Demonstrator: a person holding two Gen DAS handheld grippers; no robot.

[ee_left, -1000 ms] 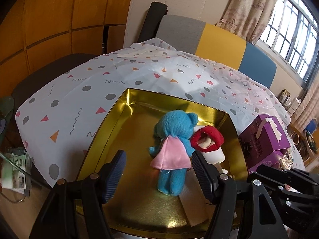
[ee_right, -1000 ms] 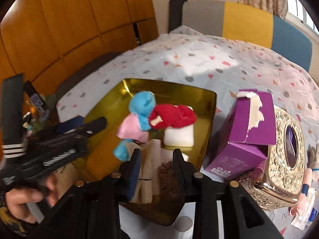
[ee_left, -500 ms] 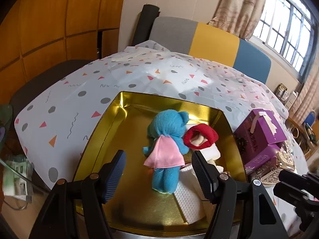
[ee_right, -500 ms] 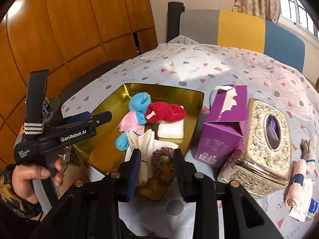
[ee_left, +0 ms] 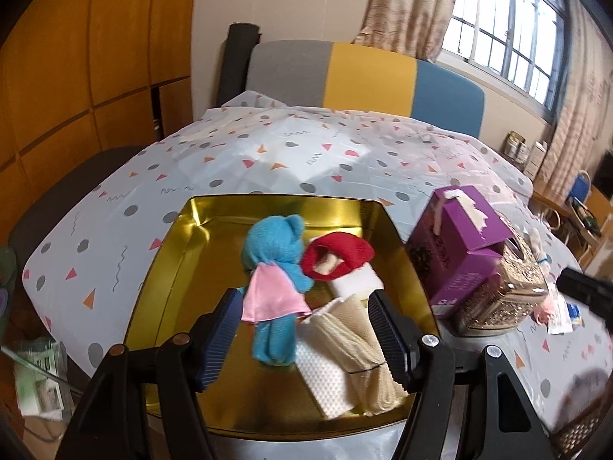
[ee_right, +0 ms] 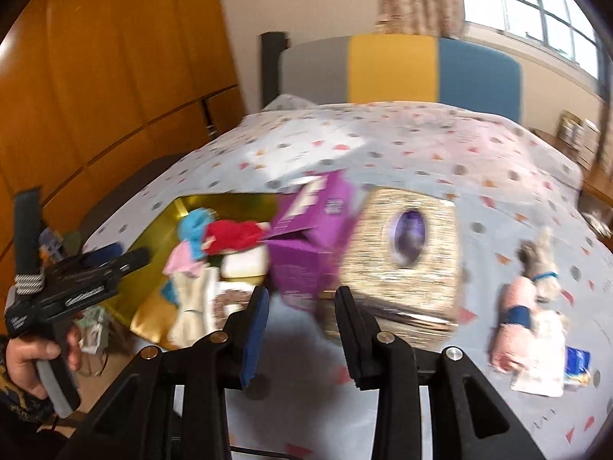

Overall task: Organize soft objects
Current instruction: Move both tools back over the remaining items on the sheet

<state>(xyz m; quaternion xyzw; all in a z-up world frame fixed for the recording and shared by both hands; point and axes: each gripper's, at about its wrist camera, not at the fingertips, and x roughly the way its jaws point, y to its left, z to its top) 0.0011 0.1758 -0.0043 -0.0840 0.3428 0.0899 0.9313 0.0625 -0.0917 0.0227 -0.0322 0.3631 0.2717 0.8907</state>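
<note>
Orange wood panelling lines the left wall, and a curtained window (ee_left: 509,34) lights the far right of the room. Below it a grey, yellow and blue headboard (ee_left: 364,88) backs a white spread (ee_left: 268,153) dotted with triangles and spots. On the spread sits a gold tray (ee_left: 180,260) holding a blue plush bear (ee_left: 274,264) in a pink cape, a red plush piece (ee_left: 337,255) on a white block, and folded cream cloths (ee_left: 352,345) at its near right corner. Just right of the tray stands a purple tissue box (ee_left: 456,253), touching an ornate gold box (ee_right: 406,253). Farther right lie a pink rolled cloth (ee_right: 513,322) and small packets.

Hovering over the tray's near edge, the left gripper (ee_left: 304,339) has its fingers spread wide, nothing between them; the person's hand (ee_right: 34,356) grips its handle. Low in its blurred view, the right gripper (ee_right: 302,314) is parted and empty, near the purple box.
</note>
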